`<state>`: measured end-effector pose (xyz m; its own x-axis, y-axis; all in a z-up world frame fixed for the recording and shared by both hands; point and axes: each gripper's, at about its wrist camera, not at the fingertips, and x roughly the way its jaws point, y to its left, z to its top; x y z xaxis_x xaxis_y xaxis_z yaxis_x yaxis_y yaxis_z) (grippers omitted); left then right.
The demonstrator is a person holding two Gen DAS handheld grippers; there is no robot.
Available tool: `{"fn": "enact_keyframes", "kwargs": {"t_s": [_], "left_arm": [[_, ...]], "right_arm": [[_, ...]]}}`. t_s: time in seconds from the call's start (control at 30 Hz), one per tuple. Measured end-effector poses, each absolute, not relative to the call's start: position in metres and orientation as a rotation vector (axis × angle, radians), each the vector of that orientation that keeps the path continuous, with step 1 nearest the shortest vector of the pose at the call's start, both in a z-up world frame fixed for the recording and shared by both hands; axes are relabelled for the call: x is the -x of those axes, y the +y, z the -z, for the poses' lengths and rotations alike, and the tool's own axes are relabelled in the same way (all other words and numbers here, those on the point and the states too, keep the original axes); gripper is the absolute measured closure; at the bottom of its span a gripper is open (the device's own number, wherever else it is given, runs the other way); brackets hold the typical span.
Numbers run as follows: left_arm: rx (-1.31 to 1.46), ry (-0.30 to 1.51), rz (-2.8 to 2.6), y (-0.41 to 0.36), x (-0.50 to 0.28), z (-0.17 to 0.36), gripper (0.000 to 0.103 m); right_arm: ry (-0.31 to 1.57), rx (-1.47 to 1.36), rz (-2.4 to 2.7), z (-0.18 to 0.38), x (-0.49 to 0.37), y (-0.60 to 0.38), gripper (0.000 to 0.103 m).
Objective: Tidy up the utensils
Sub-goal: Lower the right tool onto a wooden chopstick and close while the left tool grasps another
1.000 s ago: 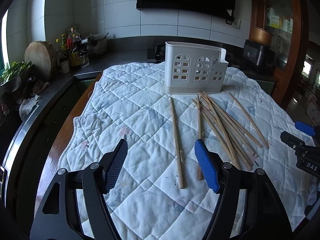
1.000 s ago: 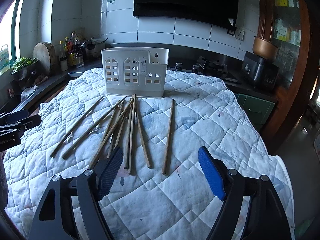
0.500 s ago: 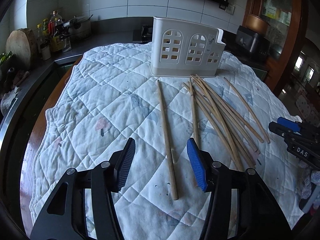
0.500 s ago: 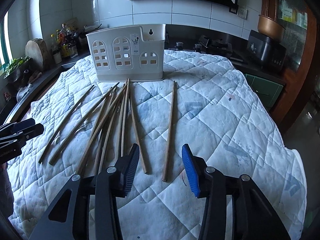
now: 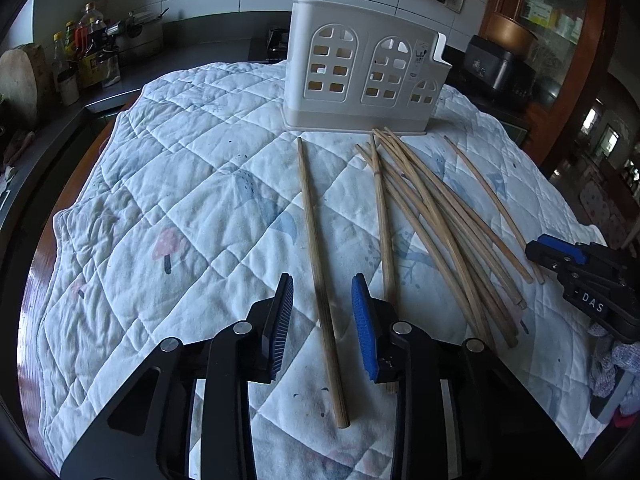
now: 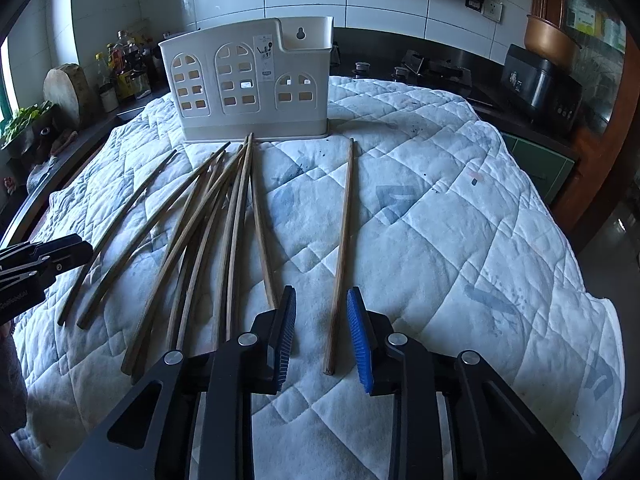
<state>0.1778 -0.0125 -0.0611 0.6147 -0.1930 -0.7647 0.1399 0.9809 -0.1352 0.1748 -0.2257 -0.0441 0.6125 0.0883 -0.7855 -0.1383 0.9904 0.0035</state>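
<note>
Left gripper (image 5: 322, 320): fingers (image 5: 283, 312) part open, straddling the near third of the leftmost chopstick (image 5: 316, 264), which lies alone on the quilt (image 5: 180, 208). No contact visible; the stick sits between the pads with a gap on each side. Looks like a pre-grasp. To do it well: lower until the pads bracket the stick's sides, close square to its axis, and keep the right pad clear of the next stick (image 5: 382, 216), which runs just beside it and passes behind that finger. Catch both and the pick is spoiled.

Middle: the pile (image 6: 208, 220) of roughly 8 sticks fans out from the foot of the rack (image 6: 244, 84), crossing each other. Leave it until the 2 singles are out. The rack stands upright at the far end of the quilt, its top open; I can't see any stick in it.

Right gripper (image 6: 321, 330): same posture, fingers (image 6: 358, 336) narrowly apart around the near end of the rightmost stick (image 6: 342, 240), which lies well apart from the pile. Nothing gripped. Grip here is very close to the tip; my guess is that it will droop or pivot when lifted. Better to slide forward a bit before closing.

Risk on both: quilt is soft, so pressing down may sink the stick and snag fabric in the pads. After lifting, tilt tip-down and drop into a rack slot.
</note>
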Motion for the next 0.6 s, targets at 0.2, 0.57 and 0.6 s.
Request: {"fn": "enact_keyframes", "kwargs": {"t_s": [0.2, 0.57, 0.6], "left_arm": [[0.071, 0.918, 0.195, -0.013, -0.189, 0.068, 0.082], [0.075, 0.939, 0.164, -0.016, -0.194, 0.075, 0.082], [0.080, 0.938, 0.163, -0.015, -0.193, 0.076, 0.082]], "right_arm": [[0.918, 0.057, -0.133, 0.049, -0.179, -0.226, 0.081], [0.946, 0.037, -0.134, 0.058, -0.186, -0.232, 0.086], [0.948, 0.035, -0.133, 0.058, -0.186, -0.232, 0.087]]}}
